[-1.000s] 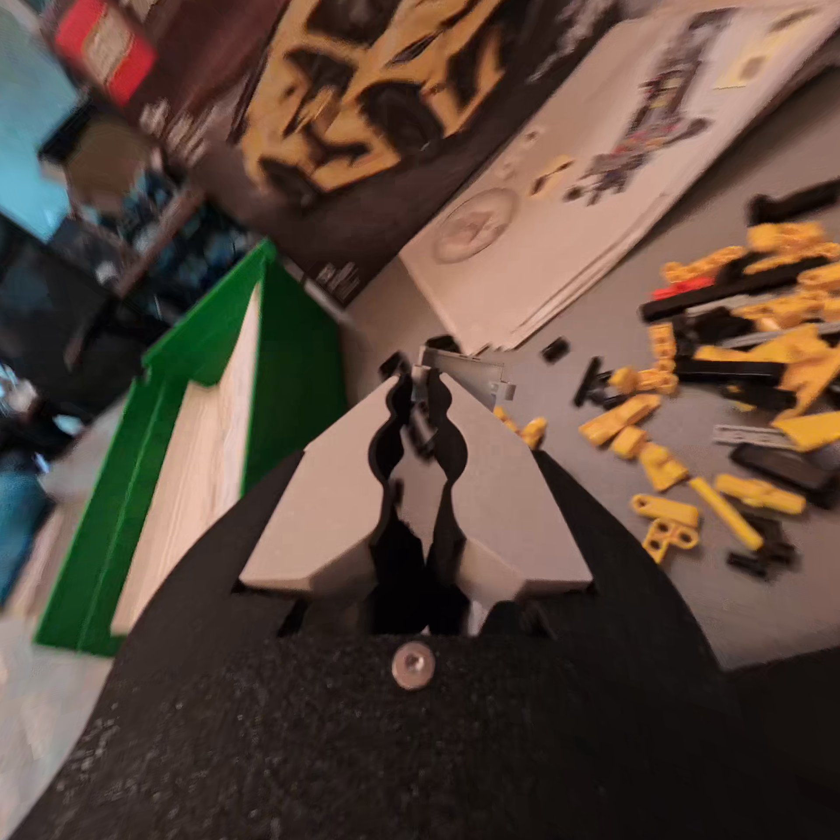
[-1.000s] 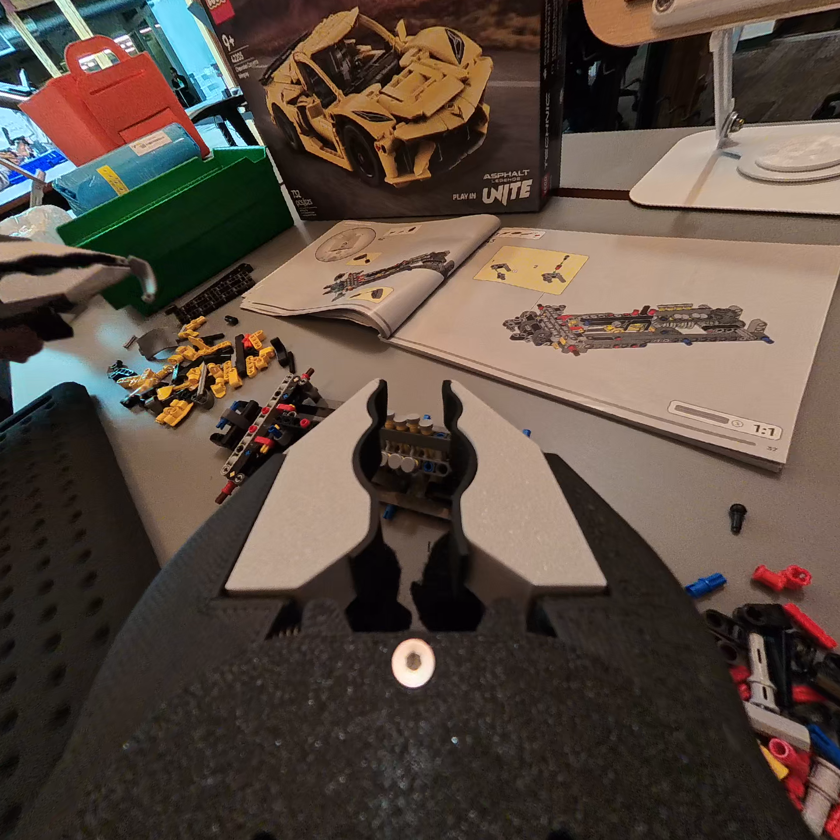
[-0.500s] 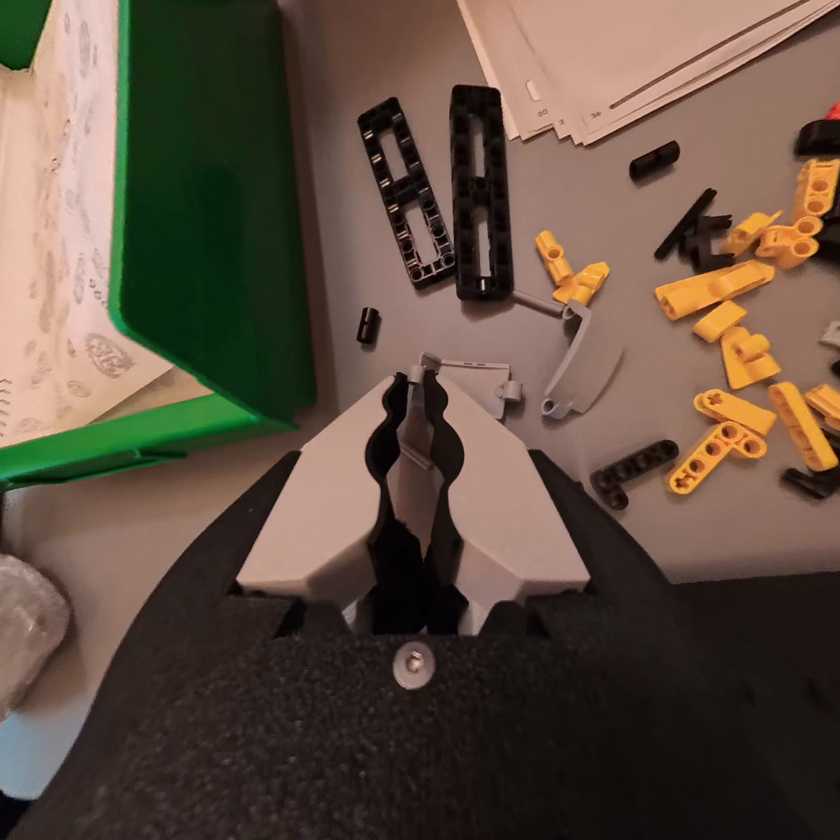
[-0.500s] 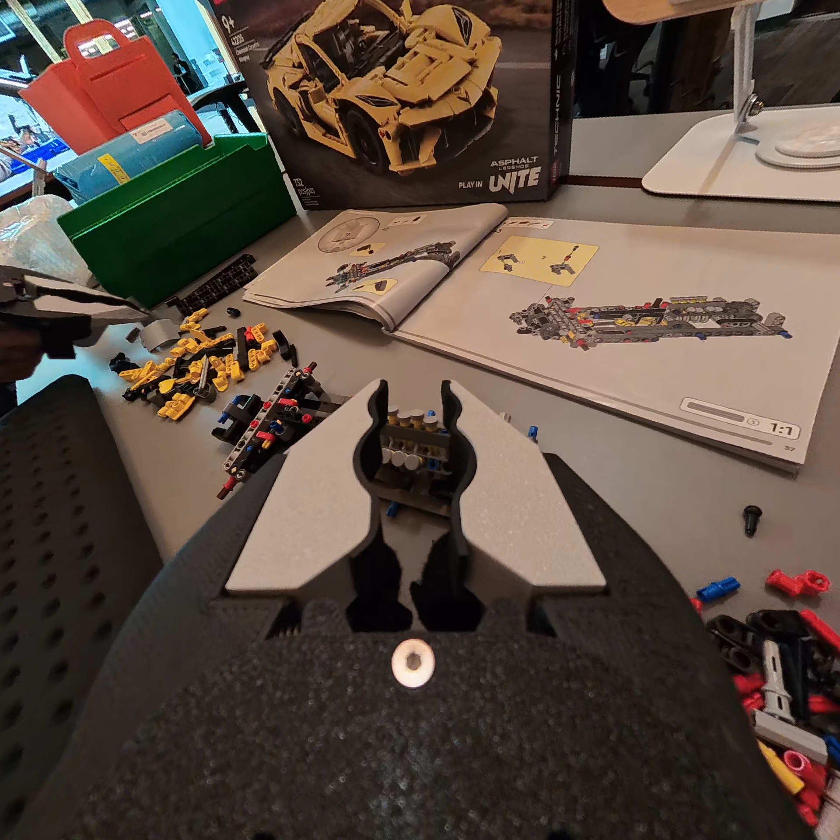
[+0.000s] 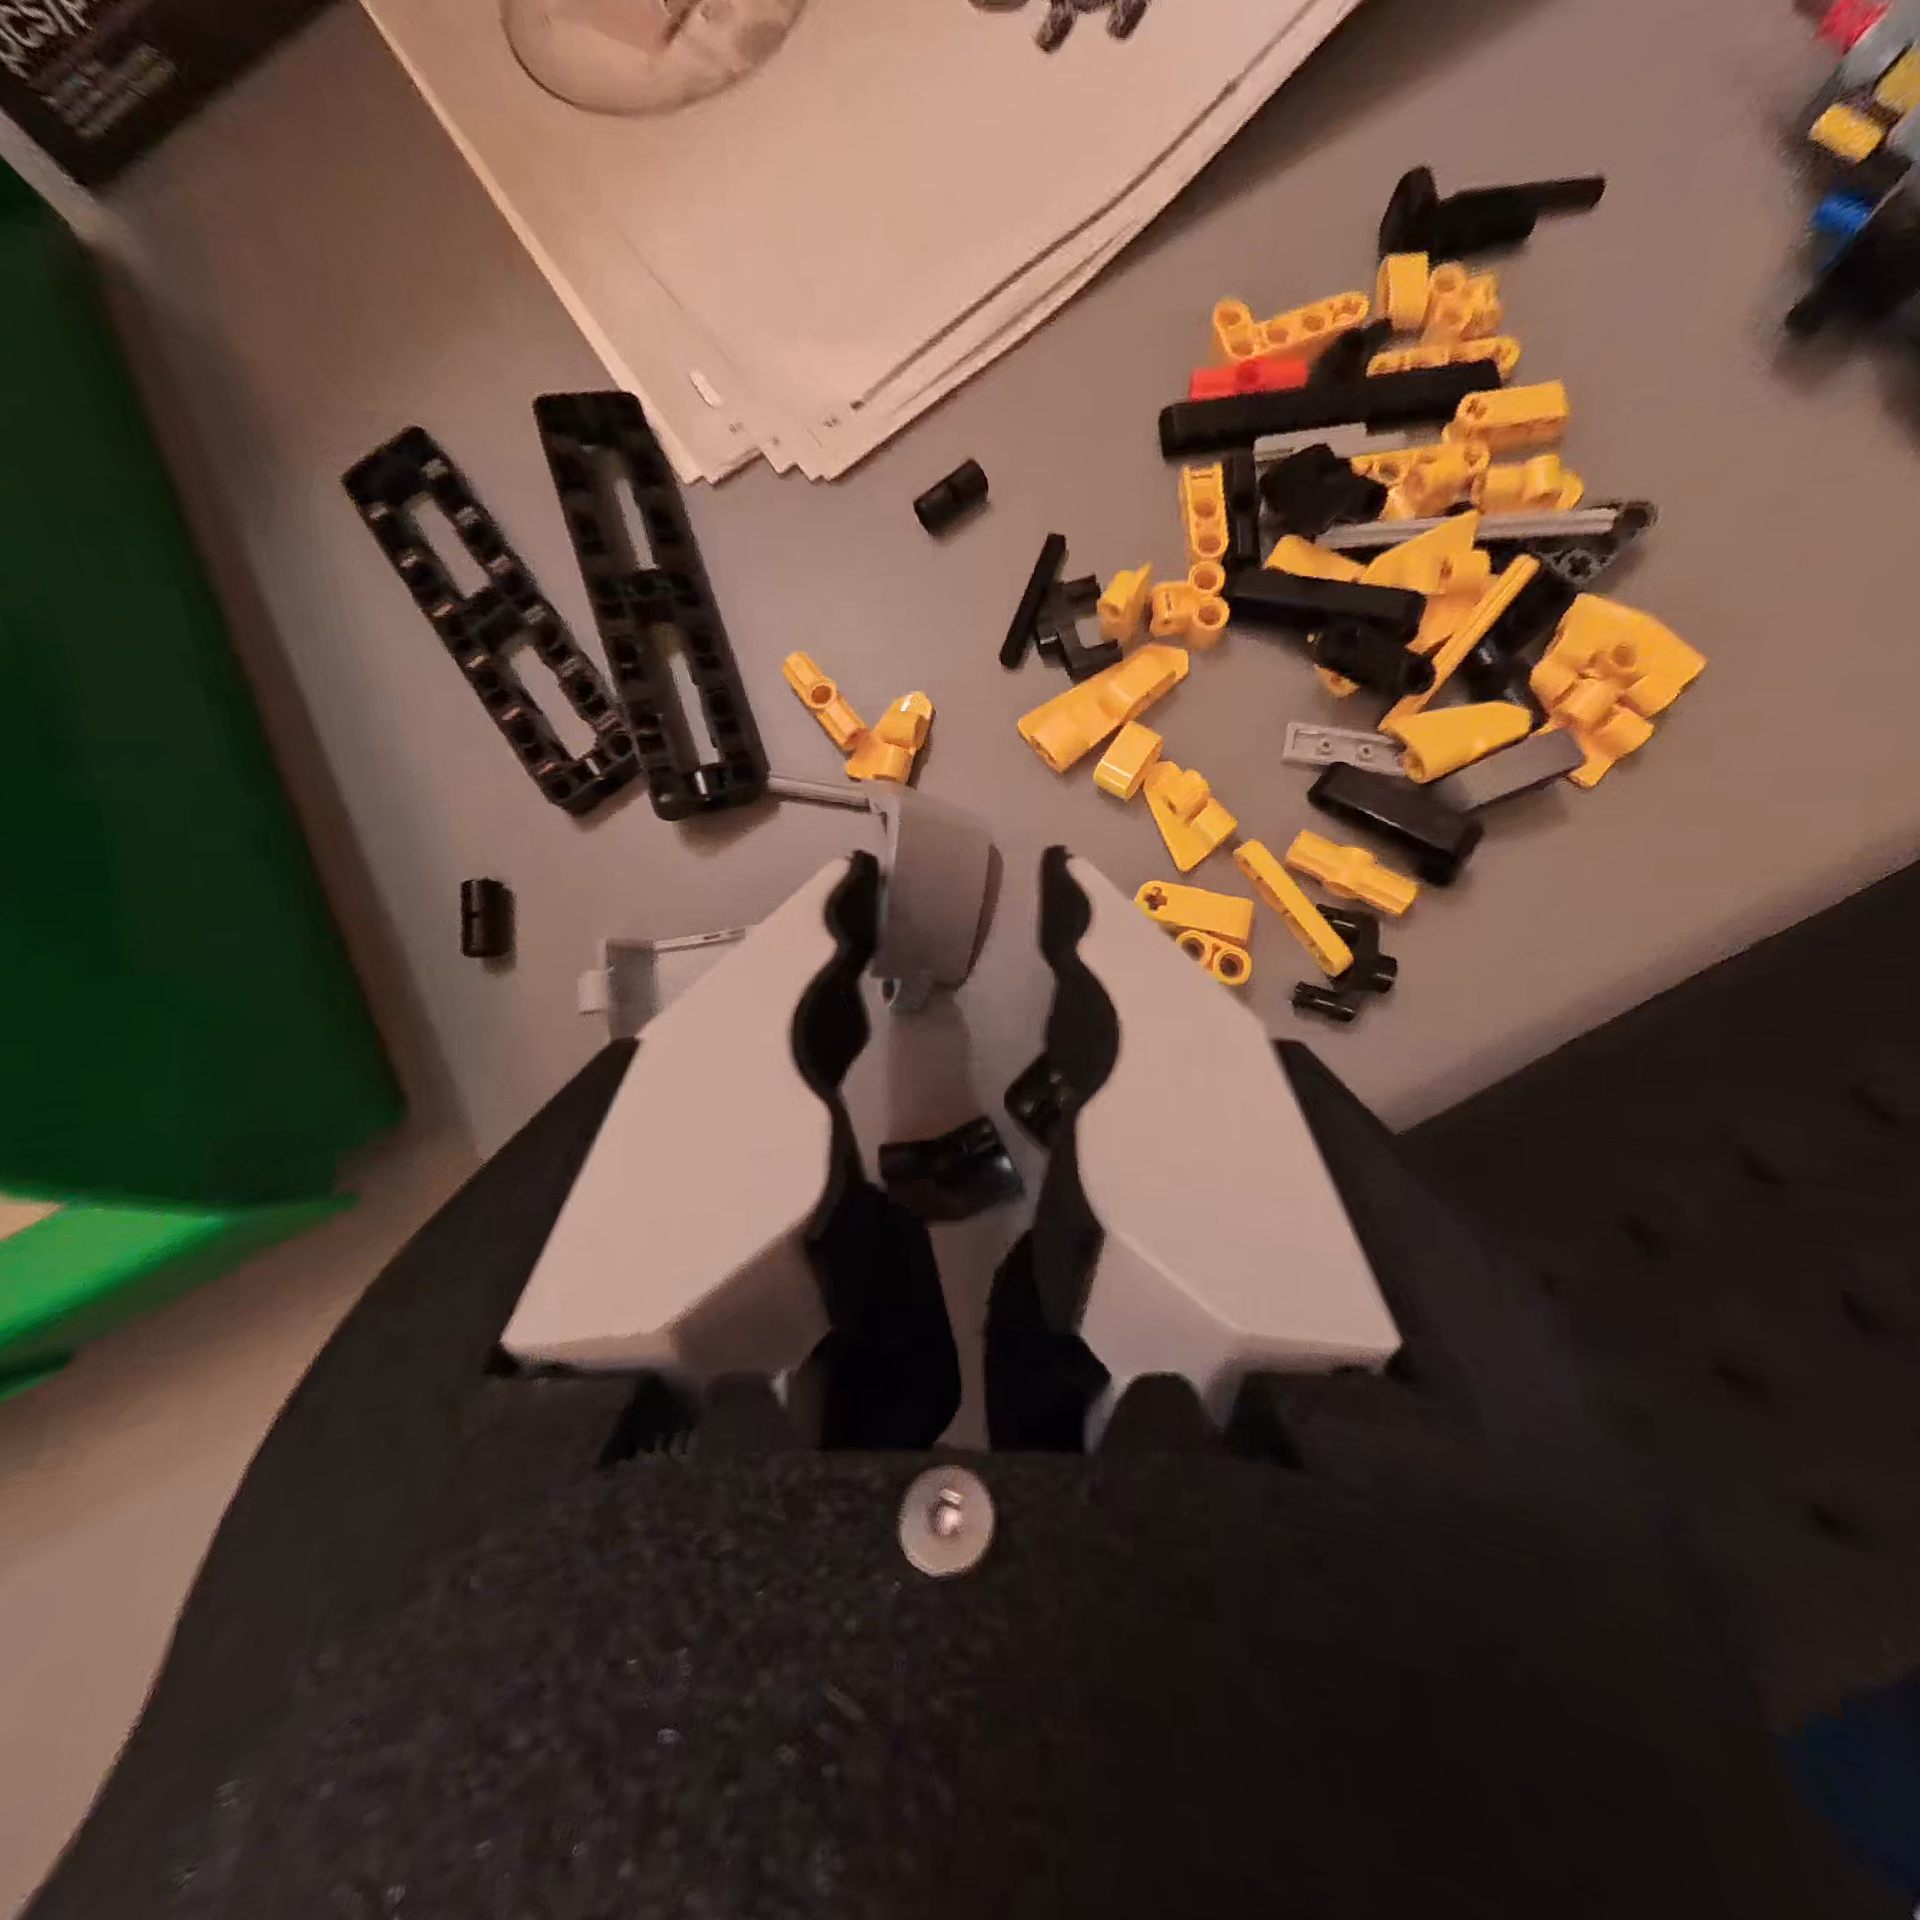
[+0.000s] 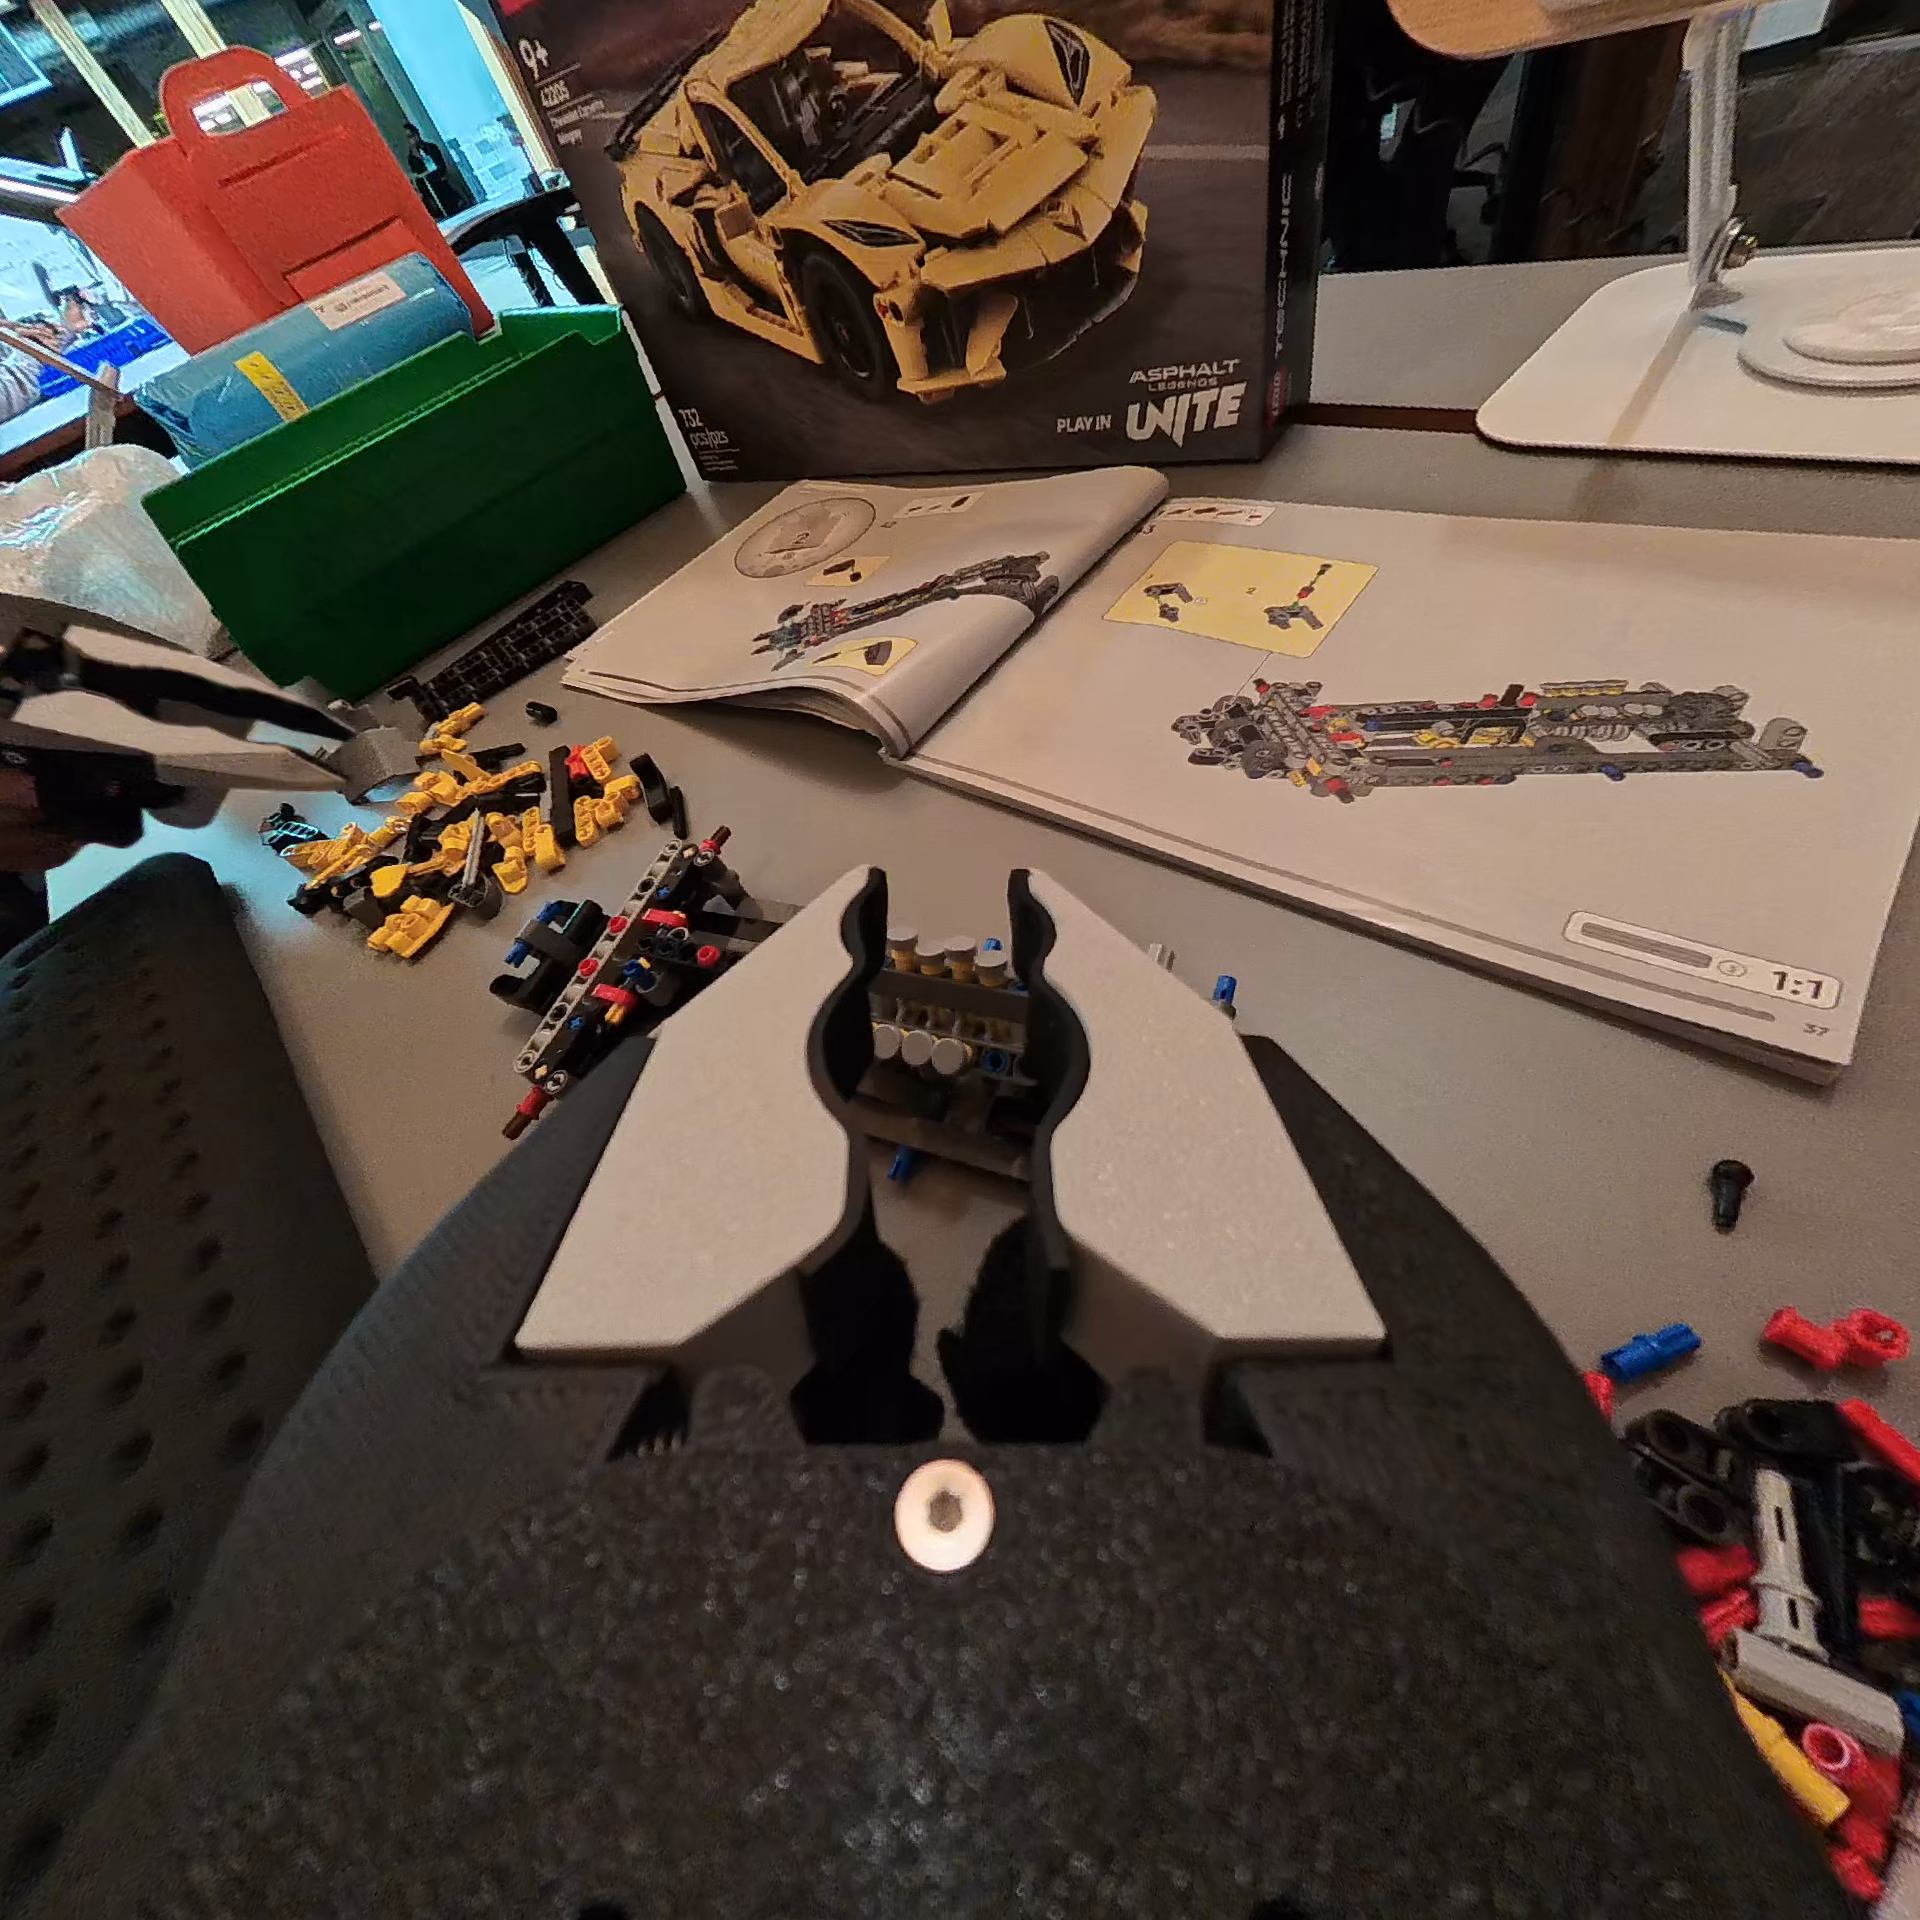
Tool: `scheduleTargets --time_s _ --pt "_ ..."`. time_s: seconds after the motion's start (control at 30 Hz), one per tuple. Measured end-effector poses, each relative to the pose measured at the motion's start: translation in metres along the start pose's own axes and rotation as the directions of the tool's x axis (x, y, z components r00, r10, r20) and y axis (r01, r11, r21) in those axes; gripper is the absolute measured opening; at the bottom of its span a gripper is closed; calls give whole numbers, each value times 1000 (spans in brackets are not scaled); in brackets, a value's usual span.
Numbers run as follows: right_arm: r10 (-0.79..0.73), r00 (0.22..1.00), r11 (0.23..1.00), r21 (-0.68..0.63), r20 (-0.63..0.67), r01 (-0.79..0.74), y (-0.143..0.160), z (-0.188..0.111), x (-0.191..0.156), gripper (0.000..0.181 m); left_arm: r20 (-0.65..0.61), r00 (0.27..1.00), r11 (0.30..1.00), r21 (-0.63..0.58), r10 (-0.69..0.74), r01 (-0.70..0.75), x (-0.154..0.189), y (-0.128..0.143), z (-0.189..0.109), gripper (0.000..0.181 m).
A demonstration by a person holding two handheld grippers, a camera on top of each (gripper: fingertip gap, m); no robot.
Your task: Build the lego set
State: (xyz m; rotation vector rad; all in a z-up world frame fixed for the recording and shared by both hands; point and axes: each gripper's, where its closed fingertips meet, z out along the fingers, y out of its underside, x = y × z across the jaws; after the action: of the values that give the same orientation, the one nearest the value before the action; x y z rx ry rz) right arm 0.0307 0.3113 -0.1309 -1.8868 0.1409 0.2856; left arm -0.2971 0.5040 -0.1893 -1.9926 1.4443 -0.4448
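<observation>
While jaws gape, left gripper (image 5: 951, 868) straddles grey panel (image 5: 935, 894).

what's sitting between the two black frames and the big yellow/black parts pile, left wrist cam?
In the left wrist view, between the black frames and the parts pile: a short black connector, a small yellow cluster, otherwise bare grey table.

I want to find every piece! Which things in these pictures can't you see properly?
- Grey flat piece, left wrist view: half behind the left gripper.
- Engine block, right wrist view: sides behind the right gripper.
- Red and black pile, right wrist view: cut off by the edge.
- Pieces at top right, left wrist view: blurred.
</observation>
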Motion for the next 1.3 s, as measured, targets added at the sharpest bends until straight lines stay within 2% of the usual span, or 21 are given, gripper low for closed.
scheduleTargets --time_s 0.03,0.1,0.23,0.33,0.4,0.53,0.6,0.73,0.87,0.93,1.0,1.07,1.2,1.3 --pt "1 1000 1000 3 -2 -1 0 0 1 22 3 1000 1000 -9 5 -5 0 0 3 11" --pt "9 1000 1000 9 -3 -9 -1 -2 2 22 18 1000 1000 -3 -4 4 -4 -1 2 3" --pt "19 1000 1000 12 2 -19 -2 -2 2 22 48 993 992 82 -104 100 -21 -3 -28 2" --pt "12 1000 1000 3 4 -12 0 0 1 22 121 972 977 94 -200 190 -46 16 -44 2" --pt "8 1000 1000 -5 7 -8 1 1 0 22 106 969 973 71 -225 218 -48 28 -43 2" --pt "0 1000 1000 -11 2 0 2 2 0 21 101 991 994 79 -84 76 -39 24 -37 2" --pt "2 1000 1000 -8 0 -2 1 1 0 21 167 985 997 60 38 -49 -39 19 -34 2" --pt "8 1000 1000 -5 -1 -8 1 1 1 21 298 903 951 -75 310 -301 -44 19 -25 2" --pt "2 1000 1000 -8 -3 -2 2 1 1 21 303 869 920 -132 391 -368 -39 26 -18 2" --pt "6 1000 1000 -8 1 -6 2 1 0 21 297 877 926 -140 377 -351 -37 31 -15 5" --pt "11 1000 1000 -6 5 -11 1 1 0 21 280 900 942 -144 333 -304 -36 37 -13 18" --pt "16 1000 1000 -3 8 -16 1 0 0 21 233 938 966 -95 258 -242 -29 34 -18 31" --pt "26 1000 1000 6 13 -26 0 -1 1 21 172 981 996 24 86 -91 -32 2 -27 28" --pt "23 1000 1000 2 18 -23 0 0 -1 21 240 971 999 -28 -11 18 -57 -14 -6 34"
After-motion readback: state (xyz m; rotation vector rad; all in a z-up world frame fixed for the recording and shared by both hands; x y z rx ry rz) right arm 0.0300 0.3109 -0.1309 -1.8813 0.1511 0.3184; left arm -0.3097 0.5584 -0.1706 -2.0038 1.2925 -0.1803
